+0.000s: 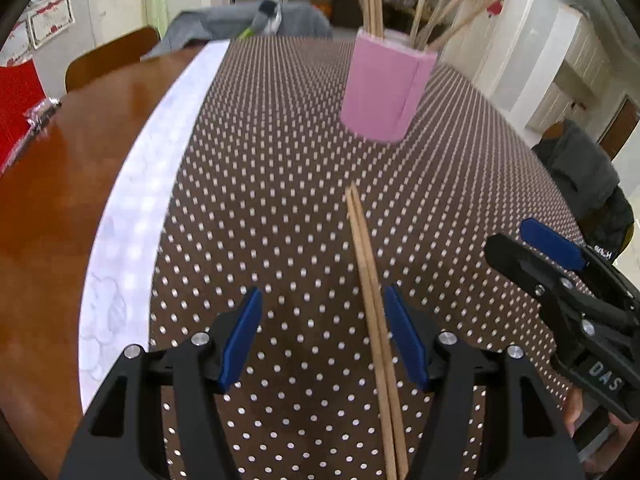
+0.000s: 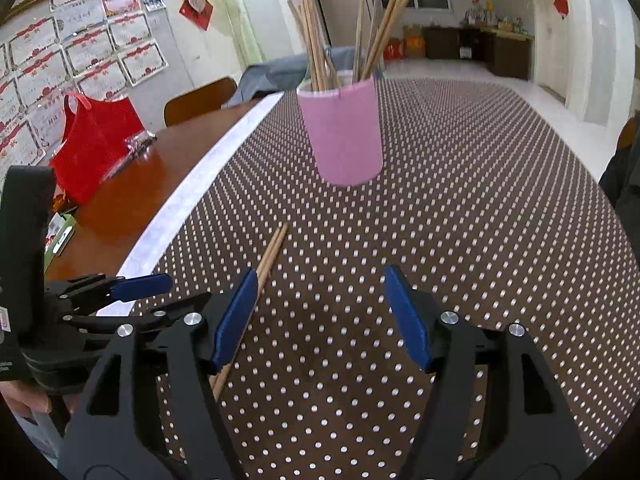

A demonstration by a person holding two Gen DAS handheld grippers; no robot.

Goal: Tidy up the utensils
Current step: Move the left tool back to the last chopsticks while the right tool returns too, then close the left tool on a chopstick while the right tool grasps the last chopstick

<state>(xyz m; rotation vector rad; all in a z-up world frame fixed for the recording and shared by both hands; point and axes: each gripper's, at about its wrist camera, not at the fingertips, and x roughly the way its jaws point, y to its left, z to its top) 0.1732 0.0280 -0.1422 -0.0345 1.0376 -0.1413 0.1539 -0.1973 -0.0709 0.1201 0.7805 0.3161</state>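
Plainly, the pair of chopsticks [image 1: 370, 300] lies flat on the dotted tablecloth [image 1: 280, 168], at the near side of the table, well short of the pink cup [image 1: 384, 88] that stands toward the far edge with many chopsticks already in it. The left gripper [image 1: 322, 340] hangs over the pair with its jaws released and empty — the sticks pass between the blue pads, close to one of them, but neither pad presses. The right gripper [image 2: 318, 316] is likewise spread wide and holds nothing; in its own view the sticks run under its left-hand pad, outside the gap rather than within it.

What could go wrong: the two sticks lie thin, side by side and flat on the cloth, so a closing jaw may catch only one, or roll them apart. My judgement is that the off-centre line in the left gripper's gap makes a skewed pinch likely — one pad would reach the pair first and push it sideways. The two grippers also stand just beside each other over the same pair, so they may knock together. Later, a long stick carried at a tilt could strike the cup's rim, or the sticks fanned out of it, and tip the cup.

As for writing, the right gripper's body in the left view bears white letters "DAS". The framed sheets [image 2: 80, 44] on the wall are too blurred to read.
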